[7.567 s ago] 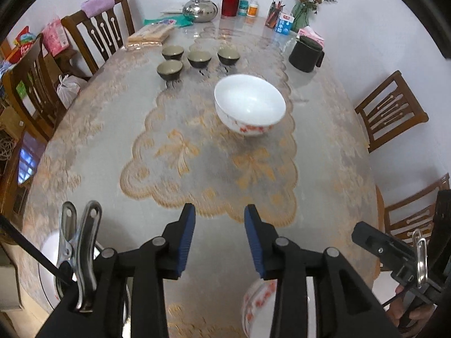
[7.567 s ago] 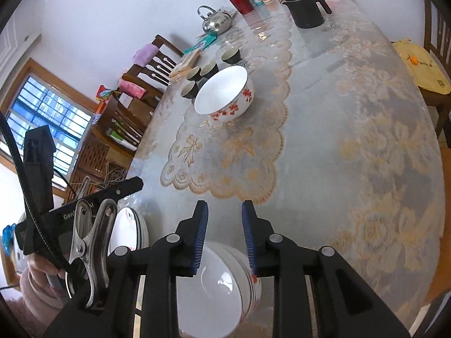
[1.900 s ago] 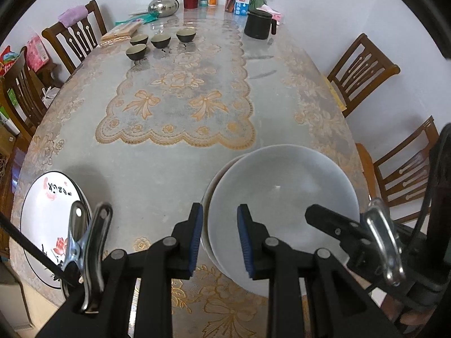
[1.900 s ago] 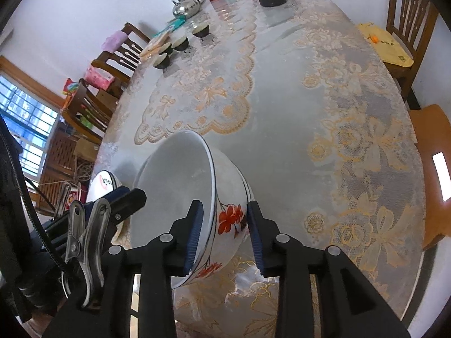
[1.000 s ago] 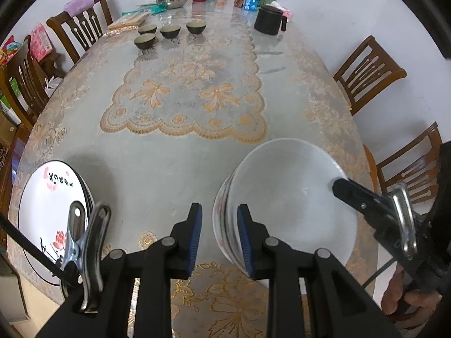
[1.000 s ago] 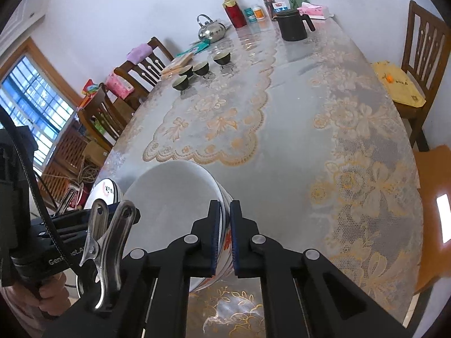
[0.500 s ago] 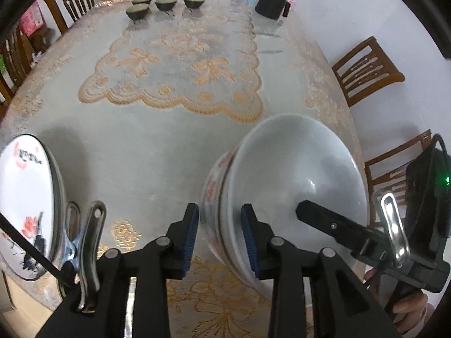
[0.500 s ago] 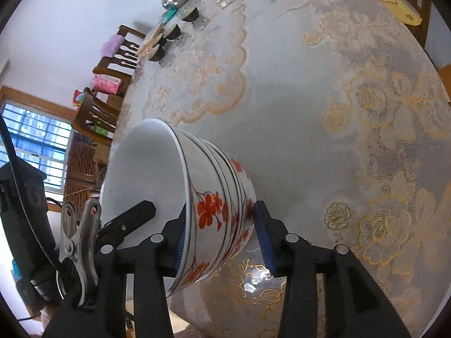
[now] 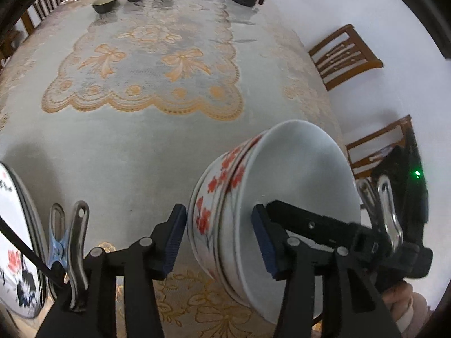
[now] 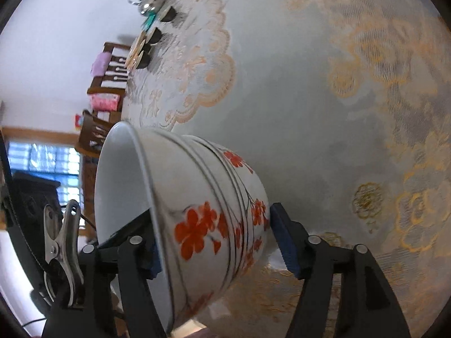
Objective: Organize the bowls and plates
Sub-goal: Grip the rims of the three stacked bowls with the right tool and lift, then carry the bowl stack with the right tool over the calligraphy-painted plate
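Bowls, white with red blossoms, sit nested in a stack at the near edge of the table, and both tools straddle it! Left gripper spreads wide around the stack's wall; right gripper does likewise, one finger outside, the other inside (contact unclear, frames blurred). Plates wait at far left.
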Demonstrator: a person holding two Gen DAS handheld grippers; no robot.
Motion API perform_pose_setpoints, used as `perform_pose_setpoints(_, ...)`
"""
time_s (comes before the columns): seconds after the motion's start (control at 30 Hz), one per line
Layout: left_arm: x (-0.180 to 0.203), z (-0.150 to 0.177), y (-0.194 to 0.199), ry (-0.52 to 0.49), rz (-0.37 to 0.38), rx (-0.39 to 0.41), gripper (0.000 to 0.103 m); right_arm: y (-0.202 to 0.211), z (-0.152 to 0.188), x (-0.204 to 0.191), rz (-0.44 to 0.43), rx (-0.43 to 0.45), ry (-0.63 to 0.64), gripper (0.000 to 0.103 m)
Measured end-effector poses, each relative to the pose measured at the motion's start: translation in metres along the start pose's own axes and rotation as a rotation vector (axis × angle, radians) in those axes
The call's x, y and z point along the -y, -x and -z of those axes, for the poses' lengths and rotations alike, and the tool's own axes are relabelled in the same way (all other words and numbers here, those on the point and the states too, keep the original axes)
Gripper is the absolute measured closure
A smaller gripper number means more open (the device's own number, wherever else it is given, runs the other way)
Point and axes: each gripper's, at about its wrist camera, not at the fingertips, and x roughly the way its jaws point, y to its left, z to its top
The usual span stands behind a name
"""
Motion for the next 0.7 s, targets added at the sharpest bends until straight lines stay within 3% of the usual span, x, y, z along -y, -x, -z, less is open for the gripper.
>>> perform_pose_setpoints(0.13,-0.003,-0.003,-0.004,-0.025,0.044,-0.002,0.049,-0.001,0.004,-0.001,-0.002,0.039,-0.012,0.034)
perform_pose_setpoints(0.37,0.003,0.0,-0.001,-0.031,0.008,0.0,0.051,0.007,0.015,0.004,-0.003,0.105,-0.068,0.037)
perform_pose_setpoints(0.7,0.005,0.01,0.017,0.038,-0.001,0.04,0.051,0.026,0.018,-0.013,0.026,0.11,0.013,0.038)
